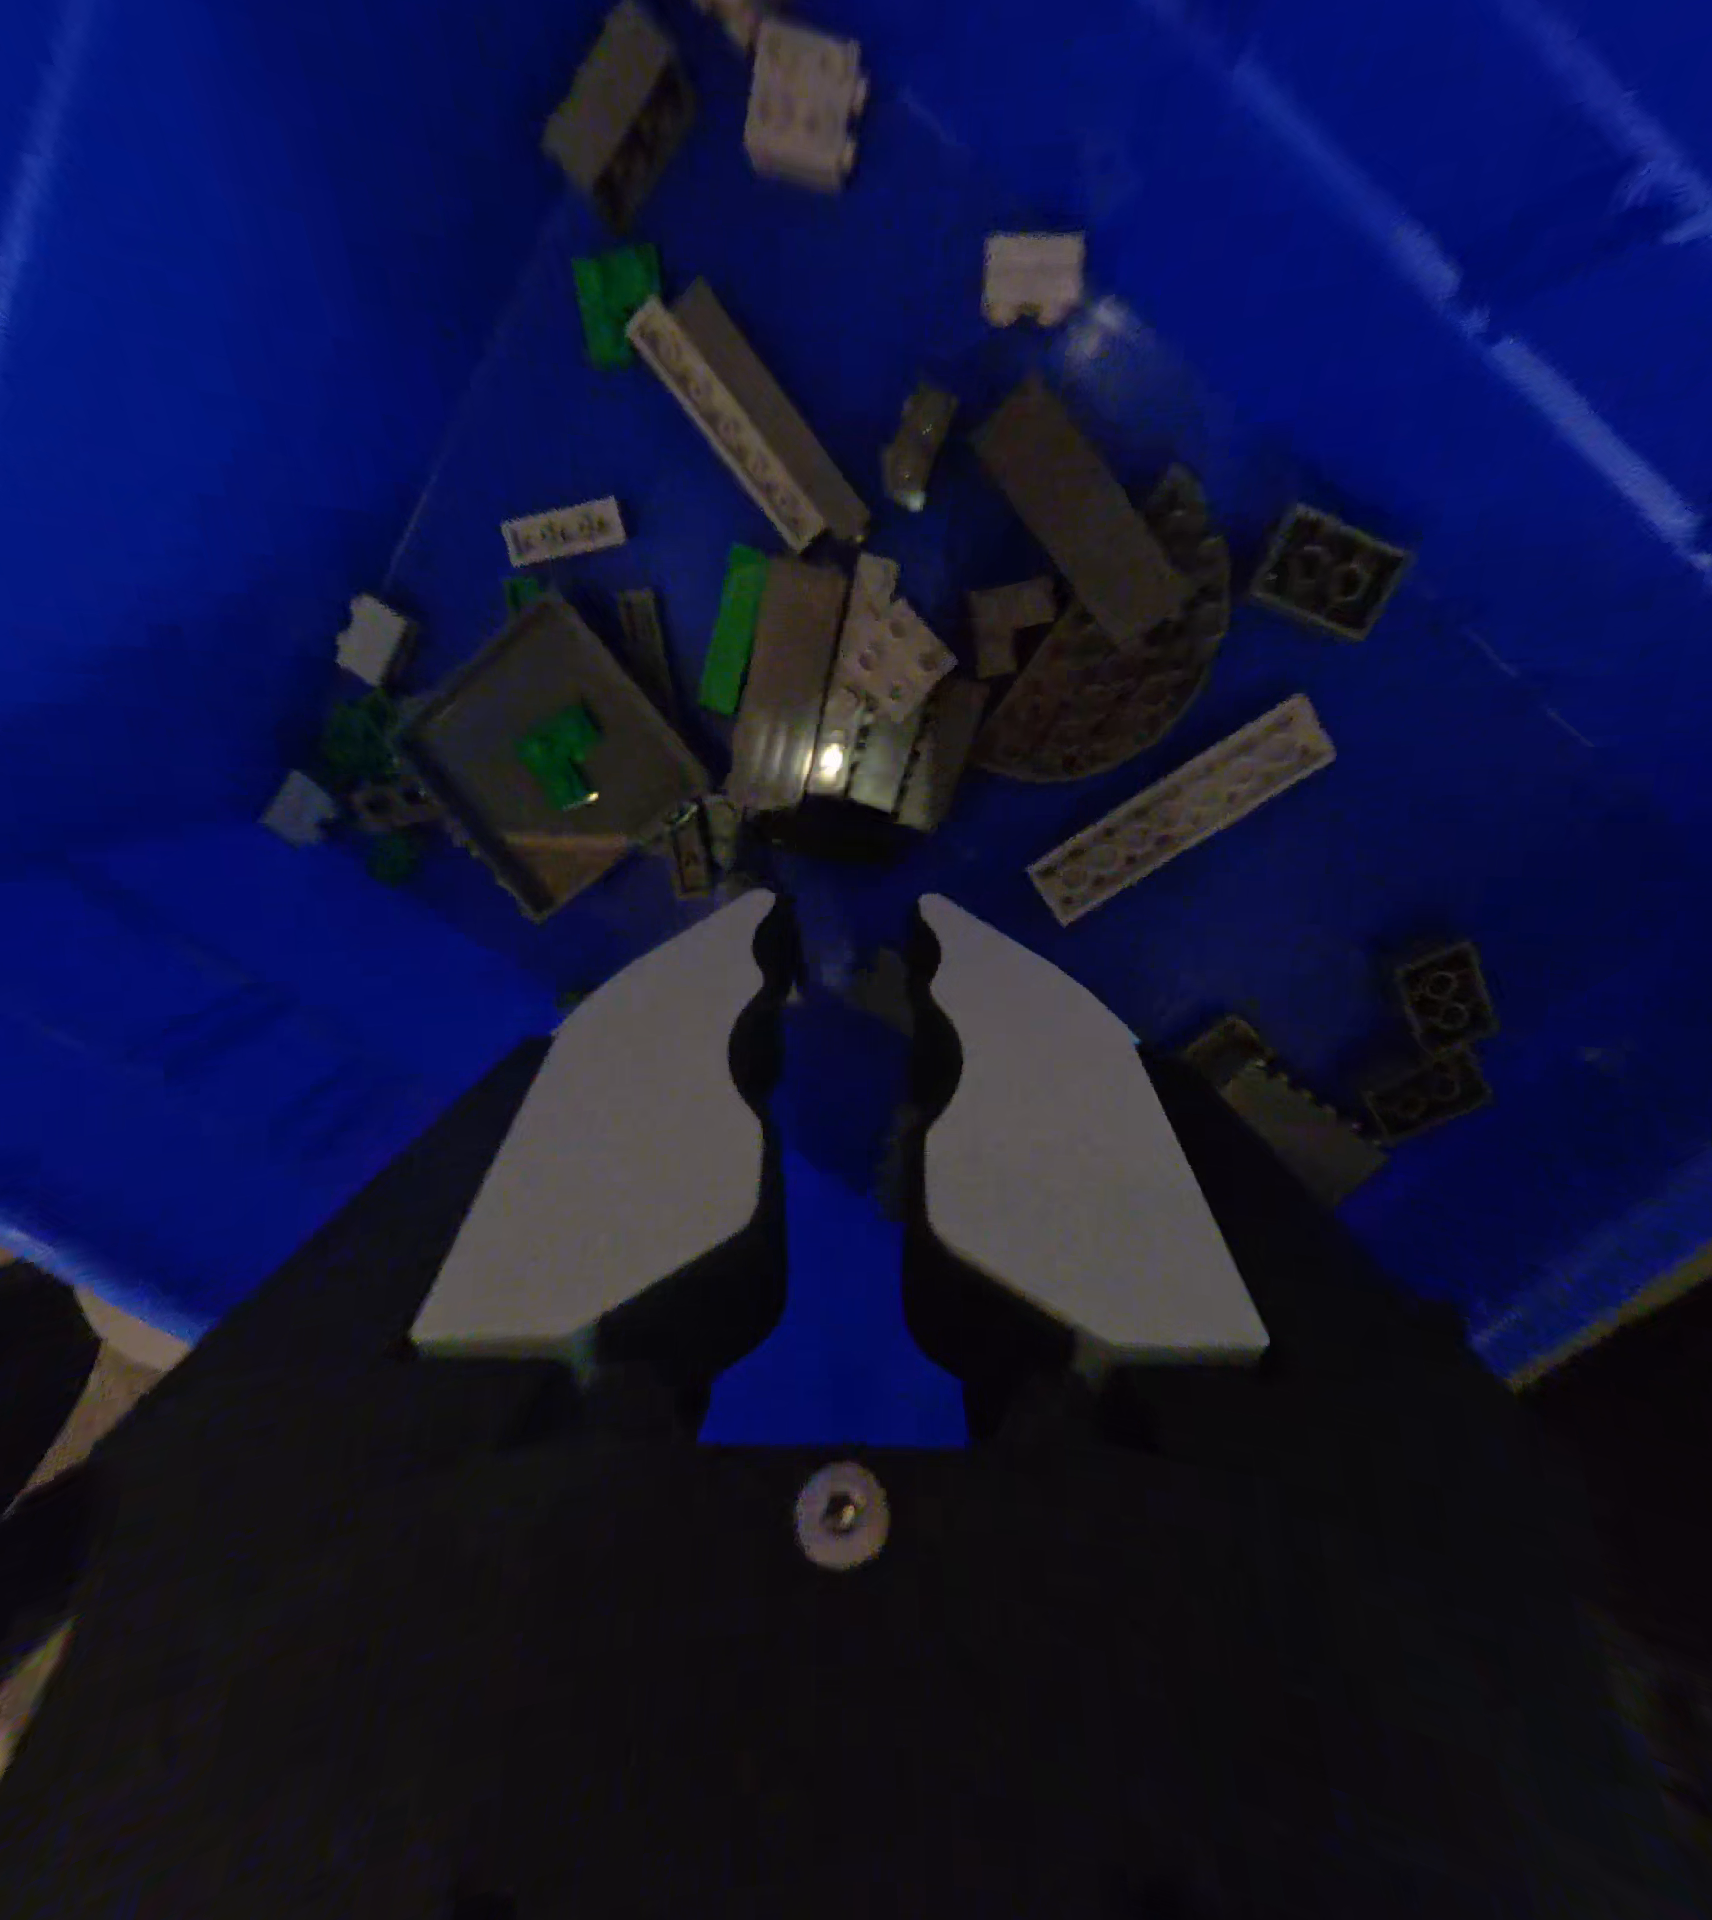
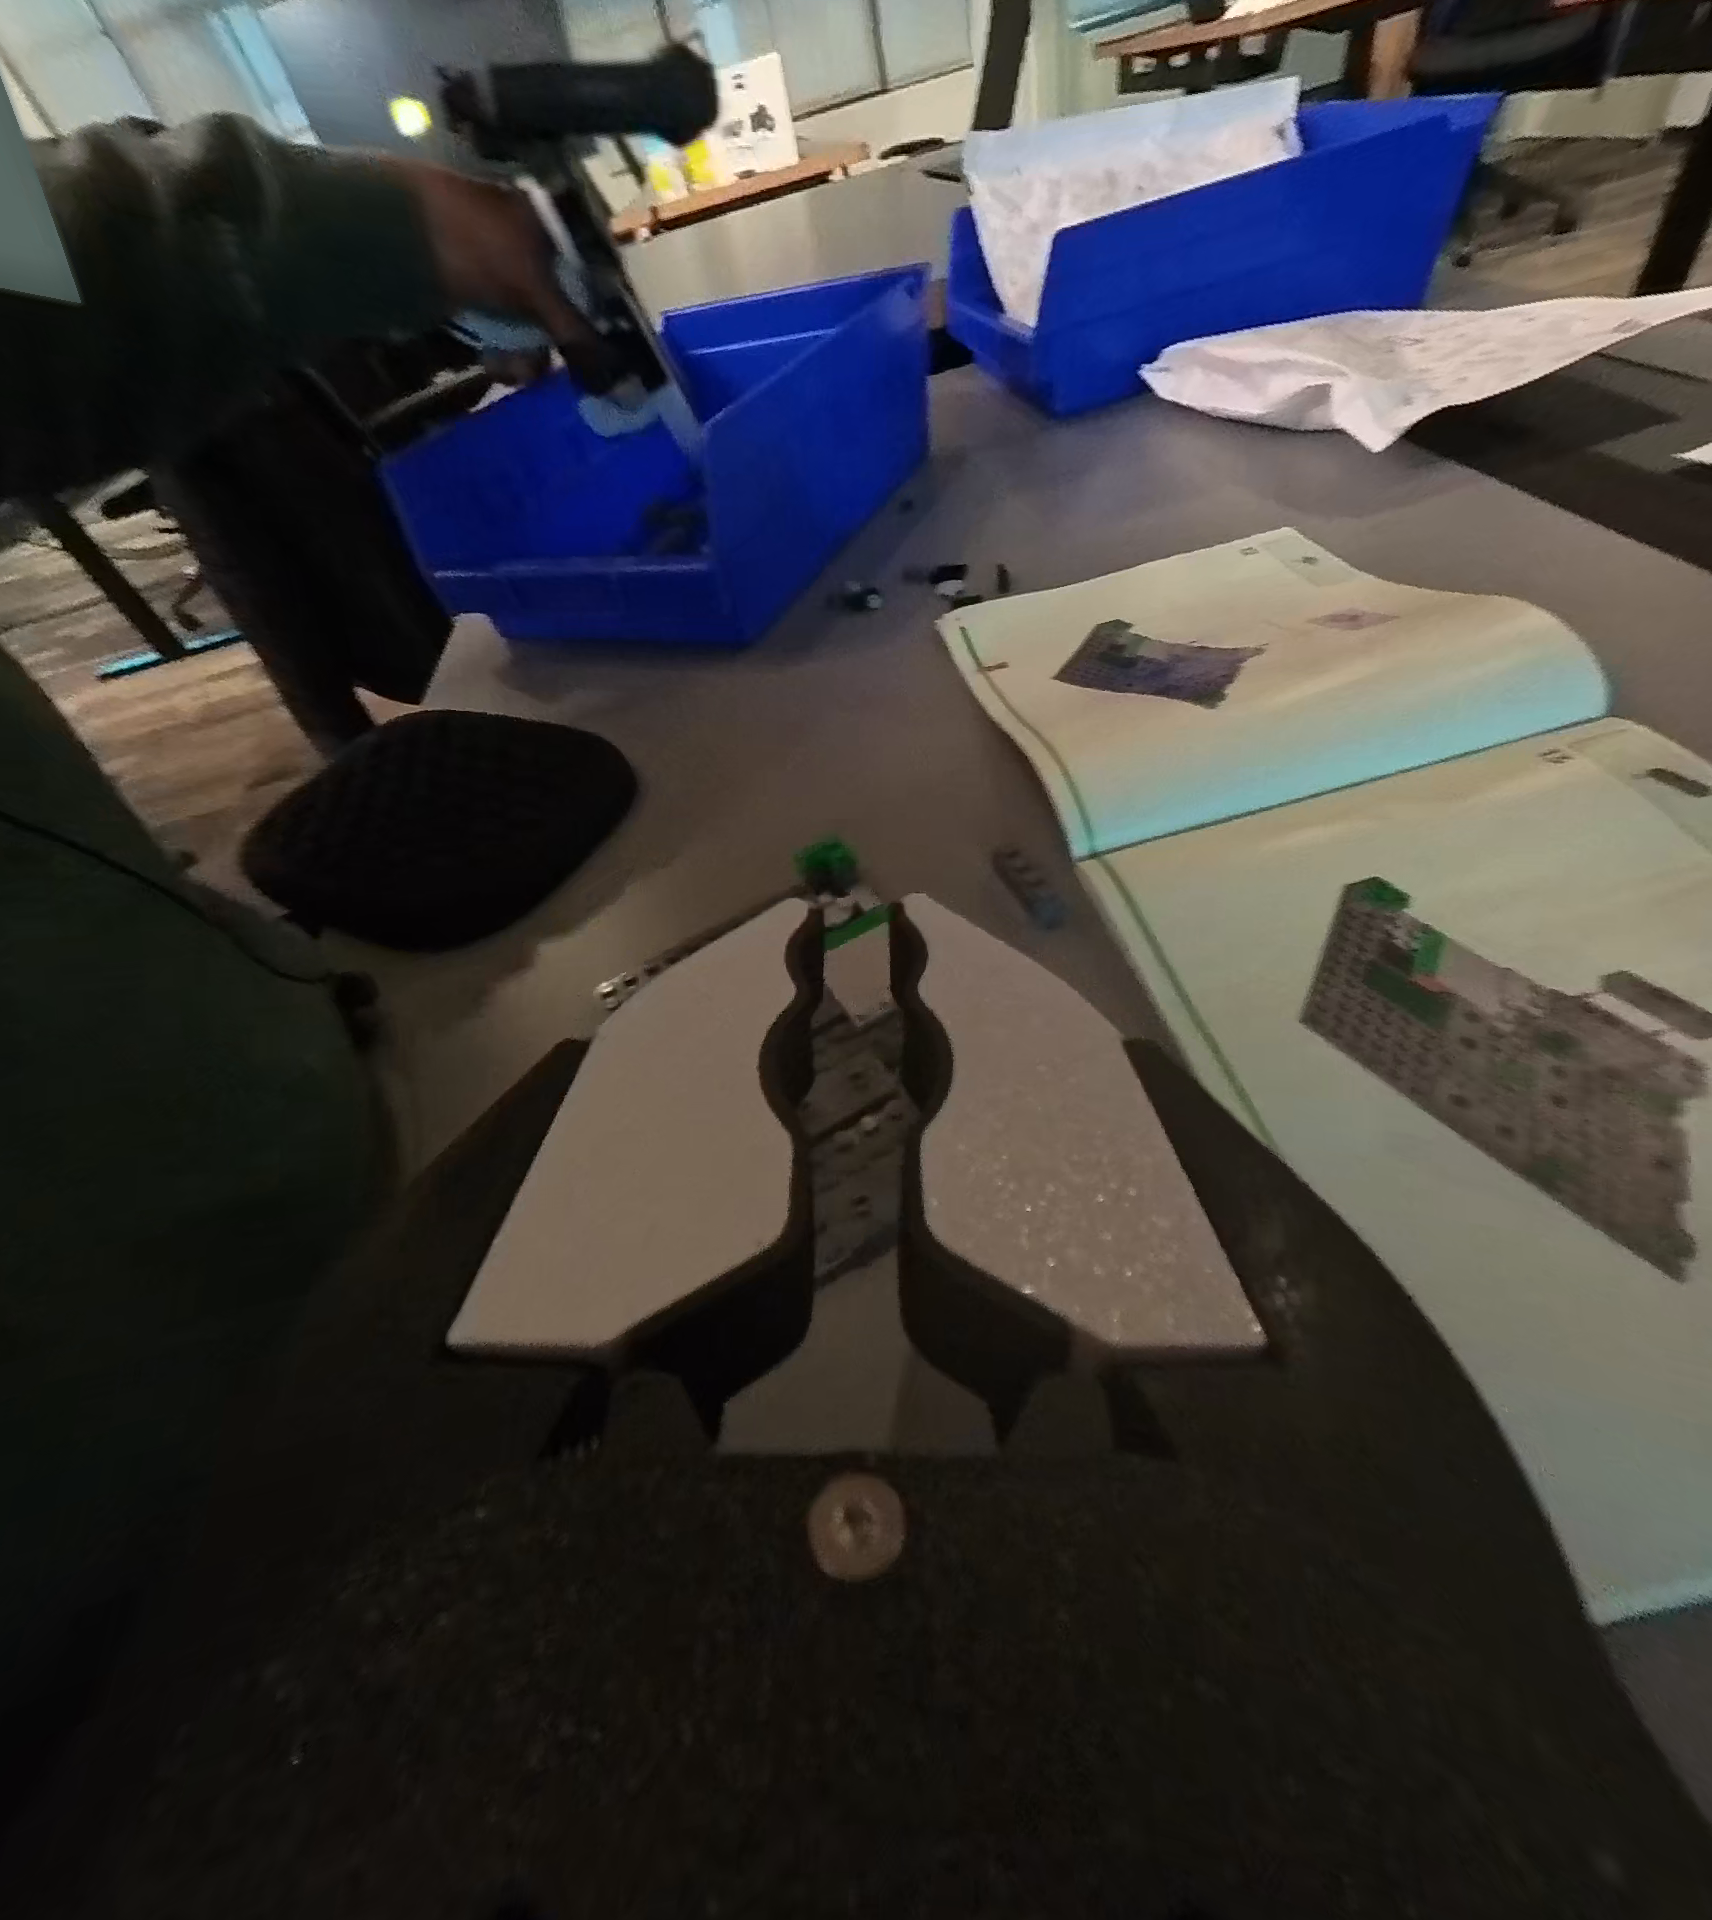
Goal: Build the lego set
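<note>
left gripper (image 1: 847, 914) is down inside the blue bin (image 1: 208, 520), fingers a narrow way apart with nothing between them, tips just short of the brick pile (image 1: 831, 707). grey, white and green pieces lie loose on the bin floor: a grey plate with a green bit (image 1: 551, 743) at 10 o'clock from the tips, a long white plate (image 1: 1184, 805) at 2 o'clock, a grey half-round plate (image 1: 1117, 675) beyond it, dark bricks (image 1: 1434, 1039) at 3 o'clock (dim in here, details are soft).

from the right wrist view, the right gripper (image 2: 854, 914) hovers low over the grey table (image 2: 727, 727), fingers close together. the grey build (image 2: 857, 1132) sits between them, its green end (image 2: 831, 862) poking past the tips at 12 o'clock; whether they pinch it i cannot tell. the open booklet (image 2: 1351, 935) lies at 3 o'clock. a small brick (image 2: 1028, 883) rests just beside its edge. at 11 o'clock the other gripper dips into the bin, and a second bin (image 2: 1195, 270) stands at 1 o'clock with paper in it.
</note>
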Available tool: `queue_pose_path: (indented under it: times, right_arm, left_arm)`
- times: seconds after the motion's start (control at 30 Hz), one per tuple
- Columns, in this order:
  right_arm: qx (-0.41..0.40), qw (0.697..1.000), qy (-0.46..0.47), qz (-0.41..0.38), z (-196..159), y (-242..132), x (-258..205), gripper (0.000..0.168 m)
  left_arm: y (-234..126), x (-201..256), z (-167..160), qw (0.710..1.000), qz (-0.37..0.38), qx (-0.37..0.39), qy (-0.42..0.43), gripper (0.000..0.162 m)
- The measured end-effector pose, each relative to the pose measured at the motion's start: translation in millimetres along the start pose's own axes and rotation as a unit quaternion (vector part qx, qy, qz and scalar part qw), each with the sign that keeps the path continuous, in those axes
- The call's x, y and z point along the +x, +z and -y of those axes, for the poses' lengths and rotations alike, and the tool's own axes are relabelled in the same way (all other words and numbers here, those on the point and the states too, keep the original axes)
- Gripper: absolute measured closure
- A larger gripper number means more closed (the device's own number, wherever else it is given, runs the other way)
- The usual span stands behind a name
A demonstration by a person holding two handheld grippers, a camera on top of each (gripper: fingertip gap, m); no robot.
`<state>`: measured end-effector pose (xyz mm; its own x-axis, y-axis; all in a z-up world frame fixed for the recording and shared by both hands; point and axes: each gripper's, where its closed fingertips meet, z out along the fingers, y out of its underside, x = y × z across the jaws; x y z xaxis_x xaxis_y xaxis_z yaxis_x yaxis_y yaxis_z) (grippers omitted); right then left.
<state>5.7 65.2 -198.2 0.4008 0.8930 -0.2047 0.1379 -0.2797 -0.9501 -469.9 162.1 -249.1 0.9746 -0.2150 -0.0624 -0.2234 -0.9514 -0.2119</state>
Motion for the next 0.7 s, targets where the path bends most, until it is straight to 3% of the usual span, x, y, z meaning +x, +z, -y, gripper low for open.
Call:
queue_pose_path:
  times: [0.27, 0.7]
  right_arm:
    - [0.006, 1.0, -0.014, 0.007, 5.4, -5.8, -11.9, 0.156]
    - [0.008, 1.0, -0.021, -0.003, 8.7, -7.0, -10.3, 0.157]
  left_arm:
    - [21.0, -20.5, -16.2, 0.995, 0.048, -0.068, -0.054, 0.142]
    - [33.8, -16.4, -20.6, 0.992, 0.043, -0.095, -0.066, 0.154]
